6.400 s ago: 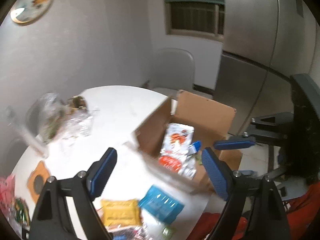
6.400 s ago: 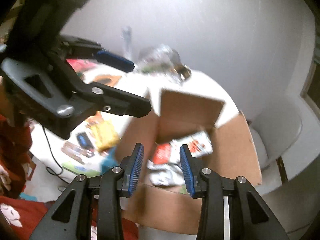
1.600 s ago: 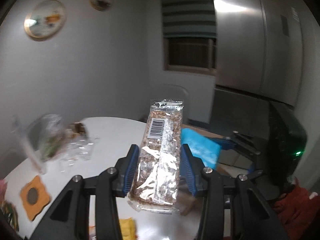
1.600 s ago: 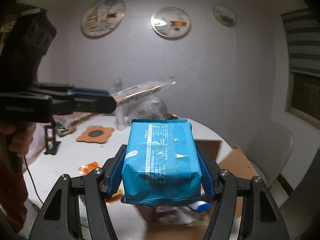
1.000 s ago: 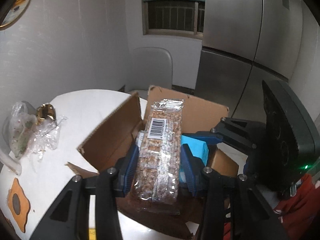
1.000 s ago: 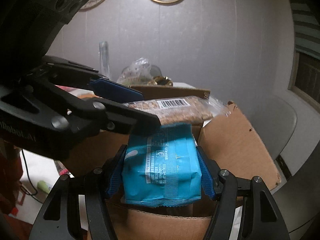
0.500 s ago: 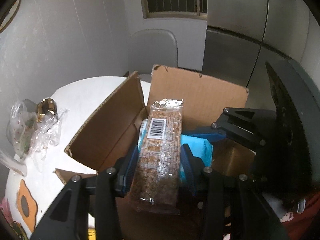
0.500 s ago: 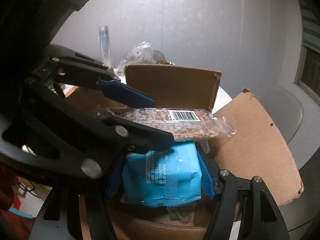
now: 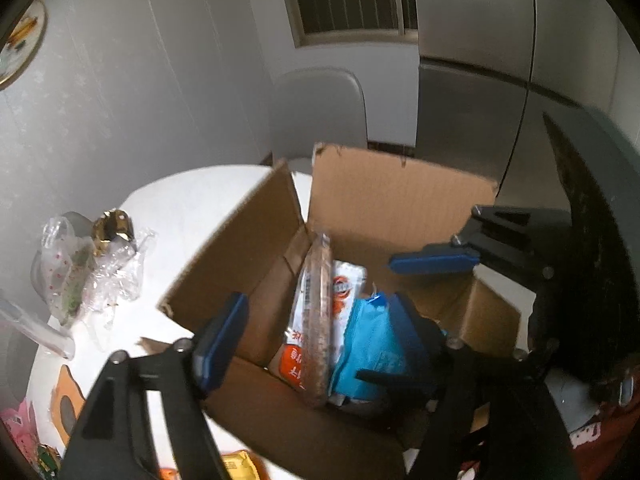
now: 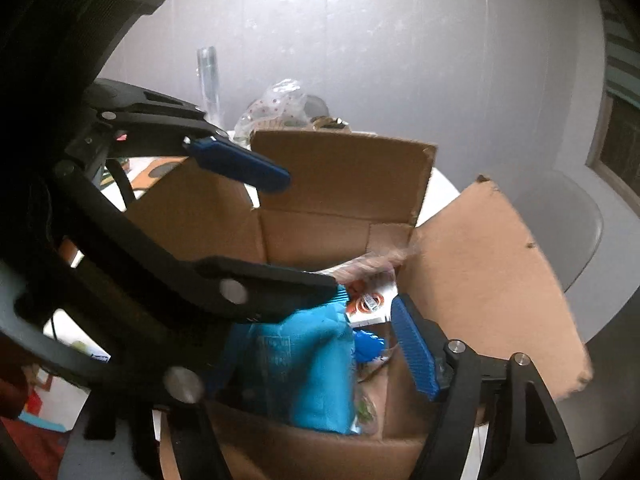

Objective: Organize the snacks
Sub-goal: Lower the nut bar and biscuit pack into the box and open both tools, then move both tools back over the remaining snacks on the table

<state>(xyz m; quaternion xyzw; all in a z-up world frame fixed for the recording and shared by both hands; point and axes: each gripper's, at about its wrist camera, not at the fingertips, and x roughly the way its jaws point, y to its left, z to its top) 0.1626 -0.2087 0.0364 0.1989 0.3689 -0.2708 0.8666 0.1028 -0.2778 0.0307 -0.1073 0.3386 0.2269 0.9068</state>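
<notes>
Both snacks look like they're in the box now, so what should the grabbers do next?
Probably lift both away. The left gripper and right gripper are opening, the nut bar and blue packet sit loose inside the cardboard box.

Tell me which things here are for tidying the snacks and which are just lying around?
For the job:
cardboard box
clear-wrapped snack bar
blue snack pack
red and white packet
left gripper, opening
right gripper, opening

Lying about:
plastic bags
orange coaster
wall plate
chair
</notes>
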